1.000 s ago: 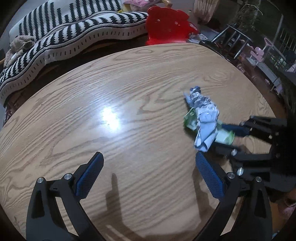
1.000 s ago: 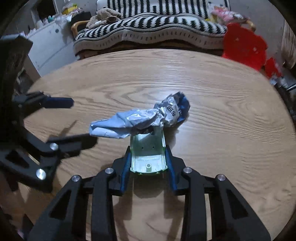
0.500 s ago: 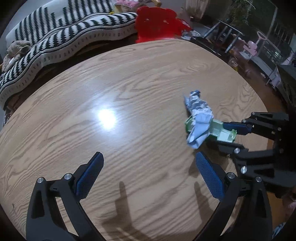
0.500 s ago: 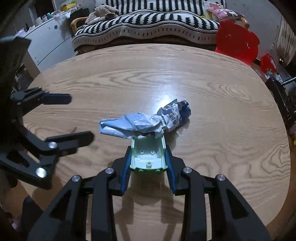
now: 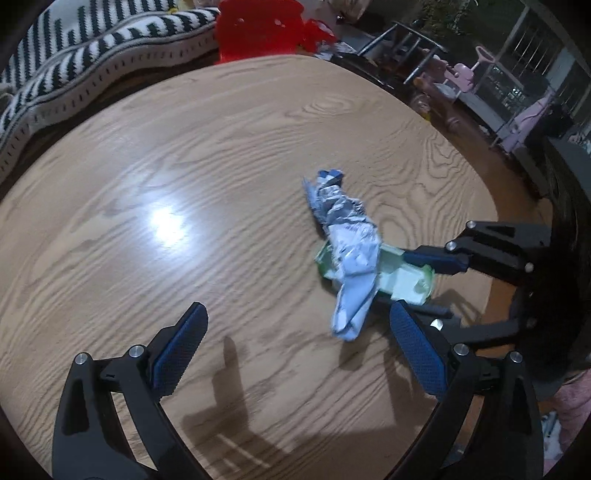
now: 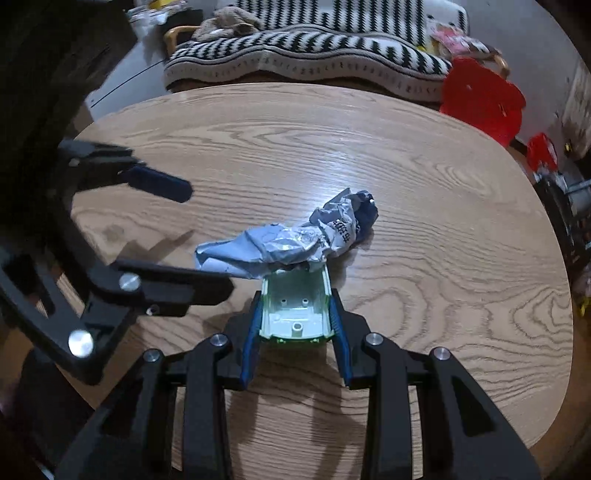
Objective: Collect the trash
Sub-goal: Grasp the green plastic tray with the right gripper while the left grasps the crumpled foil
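Observation:
A crumpled blue-and-silver wrapper (image 6: 288,243) lies on the round wooden table (image 6: 443,221), draped over the front end of a pale green plastic tray (image 6: 295,314). My right gripper (image 6: 295,295) is shut on that tray, its blue pads pressing both long sides. In the left wrist view the wrapper (image 5: 347,236) and the green tray (image 5: 406,280) sit just ahead of my right-hand finger, with the right gripper (image 5: 402,280) coming in from the right. My left gripper (image 5: 298,309) stands wide open with nothing between its fingers. It appears in the right wrist view as the left gripper (image 6: 209,239), close beside the wrapper's left end.
A red plastic chair (image 5: 258,29) stands past the table's far edge. A black-and-white striped blanket (image 6: 314,48) covers a sofa behind it. Metal frames and pink toys (image 5: 461,74) crowd the floor to the right. The table edge (image 5: 491,236) runs close behind the right gripper.
My left gripper has swung toward the wrapper, still open. The right gripper has slid across the table with the green tray held and the wrapper riding on its front.

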The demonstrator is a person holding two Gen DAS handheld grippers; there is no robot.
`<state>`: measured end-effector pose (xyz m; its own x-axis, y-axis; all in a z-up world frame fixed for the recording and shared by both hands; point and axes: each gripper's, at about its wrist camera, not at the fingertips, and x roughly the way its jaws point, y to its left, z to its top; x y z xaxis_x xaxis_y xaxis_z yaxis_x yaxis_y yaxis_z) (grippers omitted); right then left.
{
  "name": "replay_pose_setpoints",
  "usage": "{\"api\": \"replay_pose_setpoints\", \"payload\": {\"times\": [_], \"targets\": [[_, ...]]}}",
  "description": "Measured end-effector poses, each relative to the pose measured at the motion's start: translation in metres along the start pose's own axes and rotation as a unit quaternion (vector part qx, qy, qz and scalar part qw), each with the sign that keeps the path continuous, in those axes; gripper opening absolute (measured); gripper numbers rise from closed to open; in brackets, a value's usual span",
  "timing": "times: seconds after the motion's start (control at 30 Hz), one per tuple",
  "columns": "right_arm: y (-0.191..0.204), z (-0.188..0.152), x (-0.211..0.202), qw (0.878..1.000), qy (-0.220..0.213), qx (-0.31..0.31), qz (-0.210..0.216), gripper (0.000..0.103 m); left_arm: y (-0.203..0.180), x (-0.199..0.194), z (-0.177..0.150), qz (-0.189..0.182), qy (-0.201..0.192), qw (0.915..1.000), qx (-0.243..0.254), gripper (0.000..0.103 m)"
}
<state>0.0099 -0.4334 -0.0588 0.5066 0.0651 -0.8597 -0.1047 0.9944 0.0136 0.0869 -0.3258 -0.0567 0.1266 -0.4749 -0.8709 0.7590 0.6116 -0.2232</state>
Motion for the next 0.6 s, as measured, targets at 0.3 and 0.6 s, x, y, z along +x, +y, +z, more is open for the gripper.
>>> {"api": "replay_pose_setpoints", "payload": {"times": [0.3, 0.6], "targets": [[0.006, -0.018, 0.003, 1.0, -0.019, -0.007, -0.008, 0.034, -0.016, 0.015, 0.007, -0.036, -0.009, 0.9993, -0.001, 0.032], [0.006, -0.019, 0.002, 1.0, -0.022, 0.003, -0.022, 0.034, -0.02, -0.005, 0.009, -0.03, -0.057, 0.9979, 0.01, 0.016]]}}
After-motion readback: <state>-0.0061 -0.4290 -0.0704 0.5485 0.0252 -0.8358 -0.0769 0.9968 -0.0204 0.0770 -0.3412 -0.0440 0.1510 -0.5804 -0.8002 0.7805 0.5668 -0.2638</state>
